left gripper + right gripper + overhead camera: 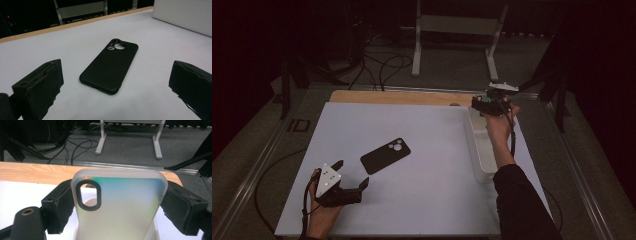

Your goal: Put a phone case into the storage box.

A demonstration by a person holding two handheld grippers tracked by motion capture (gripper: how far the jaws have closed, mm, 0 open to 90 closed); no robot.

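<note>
White table top (422, 200), smooth, wood strip at the far edge, dark floor with cables beyond. White bin (479, 150), rigid, at your right. Black case (110, 65): matte, light, flexible; lies flat mid-table between your left gripper's (116, 85) wide-apart jaws; take it across its long edges. Frosted case (120, 205): translucent, slick, bendy; your right gripper (117, 207) clamps its sides above the bin.
</note>
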